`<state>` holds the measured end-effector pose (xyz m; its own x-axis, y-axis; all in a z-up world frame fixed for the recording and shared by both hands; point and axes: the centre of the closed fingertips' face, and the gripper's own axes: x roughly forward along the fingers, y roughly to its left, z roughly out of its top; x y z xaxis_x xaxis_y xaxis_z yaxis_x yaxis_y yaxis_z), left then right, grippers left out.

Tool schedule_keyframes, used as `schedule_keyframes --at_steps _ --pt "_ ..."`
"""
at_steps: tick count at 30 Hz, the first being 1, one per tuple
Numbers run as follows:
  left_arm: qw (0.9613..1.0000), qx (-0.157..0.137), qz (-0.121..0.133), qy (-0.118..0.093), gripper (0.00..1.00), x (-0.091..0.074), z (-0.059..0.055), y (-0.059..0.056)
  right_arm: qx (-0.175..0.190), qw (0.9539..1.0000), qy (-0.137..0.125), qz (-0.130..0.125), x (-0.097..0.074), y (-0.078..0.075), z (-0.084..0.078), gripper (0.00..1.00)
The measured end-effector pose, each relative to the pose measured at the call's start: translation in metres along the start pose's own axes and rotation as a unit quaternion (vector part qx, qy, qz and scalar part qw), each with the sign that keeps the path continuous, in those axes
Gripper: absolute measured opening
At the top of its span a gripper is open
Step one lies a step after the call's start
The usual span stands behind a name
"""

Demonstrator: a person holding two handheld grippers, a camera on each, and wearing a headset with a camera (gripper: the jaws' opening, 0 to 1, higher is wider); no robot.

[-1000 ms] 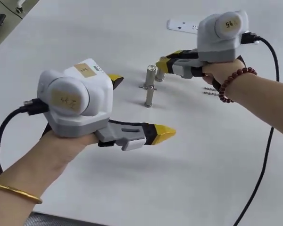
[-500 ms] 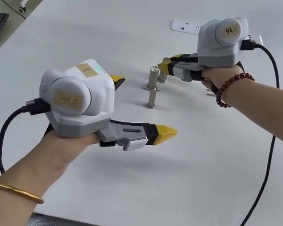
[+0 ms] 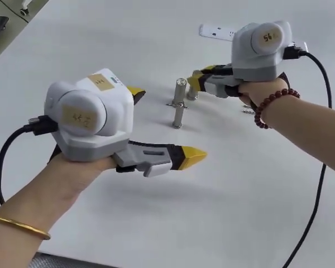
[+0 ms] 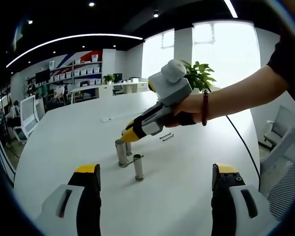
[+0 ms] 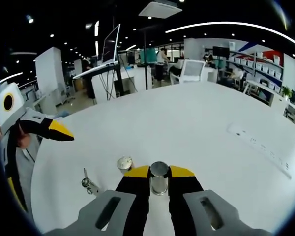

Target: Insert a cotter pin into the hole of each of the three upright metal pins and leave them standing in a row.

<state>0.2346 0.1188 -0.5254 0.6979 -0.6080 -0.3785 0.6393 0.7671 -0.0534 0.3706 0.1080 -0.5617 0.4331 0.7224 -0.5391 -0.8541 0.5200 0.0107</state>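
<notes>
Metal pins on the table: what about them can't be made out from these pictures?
- Gripped pin: in the right gripper view, the jaws of the right gripper cover its shaft, so its hole and any cotter pin in it are hidden.
- Front pin: in the head view its hole is too small to tell whether it is filled or empty.
- Loose cotter pins: they are tiny in the left gripper view, so no sure count.

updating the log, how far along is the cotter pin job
Looks done: one cotter pin seems threaded through the front metal pin. In hand: the right gripper is shut on another metal pin; the left gripper is open. Left: two bare pins; spare cotter pins on the table.
</notes>
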Motion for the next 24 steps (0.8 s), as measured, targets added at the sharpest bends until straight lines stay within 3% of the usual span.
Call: schedule_keyframes --at_steps 7,16,19,24 --pt "1.0 -0.001 -0.002 -0.002 0.96 0.0 0.002 0.0 0.0 1.0 -0.002 -0.008 -0.016 -0.004 -0.004 0.08" --pt "0.9999 -0.003 -0.008 -0.007 0.99 0.0 0.006 -0.004 0.0 0.9998 -0.001 -0.02 -0.048 0.009 -0.015 0.08" --pt "0.9998 -0.004 -0.007 -0.017 0.99 0.0 0.01 -0.004 0.007 0.9997 0.002 -0.022 -0.053 0.002 -0.018 0.08" --pt "0.9998 -0.001 -0.007 -0.02 0.99 0.0 0.012 -0.004 0.01 0.9997 0.006 -0.02 -0.062 0.009 -0.025 0.08"
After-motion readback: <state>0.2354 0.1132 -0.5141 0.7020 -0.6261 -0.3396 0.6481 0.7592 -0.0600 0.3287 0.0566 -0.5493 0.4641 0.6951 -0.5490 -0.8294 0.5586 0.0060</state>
